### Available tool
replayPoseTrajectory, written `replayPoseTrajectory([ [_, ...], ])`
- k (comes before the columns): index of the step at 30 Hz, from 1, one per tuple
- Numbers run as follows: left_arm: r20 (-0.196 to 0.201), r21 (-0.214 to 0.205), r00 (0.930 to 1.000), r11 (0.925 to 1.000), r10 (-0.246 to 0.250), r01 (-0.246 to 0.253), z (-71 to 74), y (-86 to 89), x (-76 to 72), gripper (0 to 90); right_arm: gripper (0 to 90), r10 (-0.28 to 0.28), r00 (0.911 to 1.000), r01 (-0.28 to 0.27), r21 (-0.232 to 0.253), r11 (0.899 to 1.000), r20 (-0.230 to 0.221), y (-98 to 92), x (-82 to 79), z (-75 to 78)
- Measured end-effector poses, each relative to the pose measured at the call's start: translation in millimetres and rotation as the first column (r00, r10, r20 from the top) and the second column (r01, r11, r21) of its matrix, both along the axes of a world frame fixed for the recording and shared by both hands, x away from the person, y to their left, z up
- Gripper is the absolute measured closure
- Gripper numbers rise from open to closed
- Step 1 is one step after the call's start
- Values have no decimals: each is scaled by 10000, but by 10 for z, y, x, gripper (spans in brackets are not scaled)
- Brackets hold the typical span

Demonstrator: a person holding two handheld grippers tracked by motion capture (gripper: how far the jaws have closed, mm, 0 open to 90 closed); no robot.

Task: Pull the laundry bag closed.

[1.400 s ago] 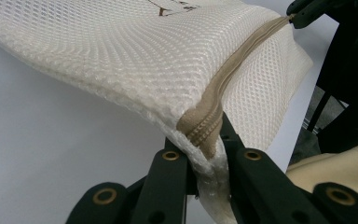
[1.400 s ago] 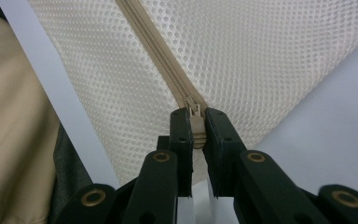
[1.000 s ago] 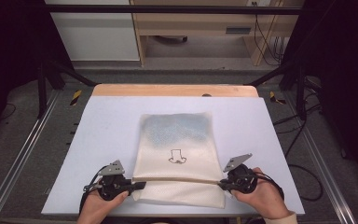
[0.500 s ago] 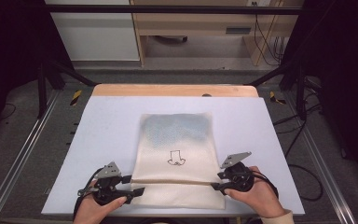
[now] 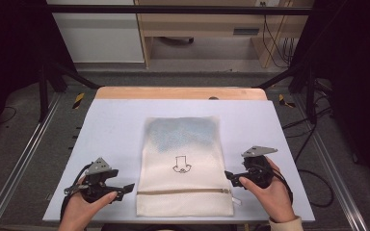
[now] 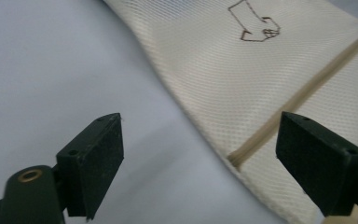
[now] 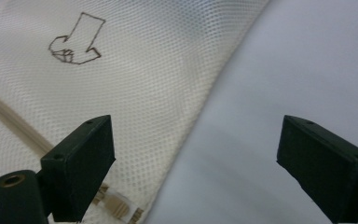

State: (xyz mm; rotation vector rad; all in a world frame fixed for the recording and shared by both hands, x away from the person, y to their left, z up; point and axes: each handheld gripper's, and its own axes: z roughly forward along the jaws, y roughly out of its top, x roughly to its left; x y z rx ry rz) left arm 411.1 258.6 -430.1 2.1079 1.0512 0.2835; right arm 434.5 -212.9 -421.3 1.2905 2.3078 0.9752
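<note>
A cream mesh laundry bag (image 5: 183,166) lies flat on the pale blue table top (image 5: 115,125), midway between the left and right edges and closer to the near edge than the far one. Its long sides run from near to far. A tan zipper (image 5: 183,191) crosses it from side to side close to its near end, and a small outlined arrow mark (image 5: 181,164) sits about in the middle of the cloth. The far part of the bag looks bluish-grey through the mesh.

The left gripper (image 5: 125,187) is held low over the table beside the bag's near left corner, pointing across toward the bag's left edge. Its jaws have just been opening and now stand wide apart with nothing between them; in the left gripper view the gripper (image 6: 198,154) looks over bare table, with the bag's left edge and the end of the zipper (image 6: 303,95) just ahead of the right-hand jaw.

The right gripper (image 5: 231,177) is held by the bag's right edge, level with the zipper and a little farther from the near edge than the left one, pointing in toward the cloth. Its jaws have also just been opening and stand wide, gripping nothing. In the right gripper view the gripper (image 7: 193,161) frames the bag's right edge, and the pale zipper pull (image 7: 119,205) lies on the mesh just beside the left-hand jaw.
</note>
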Motion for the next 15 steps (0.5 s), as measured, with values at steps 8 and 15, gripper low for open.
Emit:
replayPoseTrajectory([
  [8, 275, 1051, 9979, 9925, 594, -620, 92, 261, 242, 122, 95, -1288, 9913, 1291, -102, 9916, 258, -285, 45, 4],
  [15, 374, 1818, 9928, 9761, 1137, -1186, 11, 463, 327, 123, 94, -2346, 9715, 2361, -538, 9702, 325, -529, 49, -86],
])
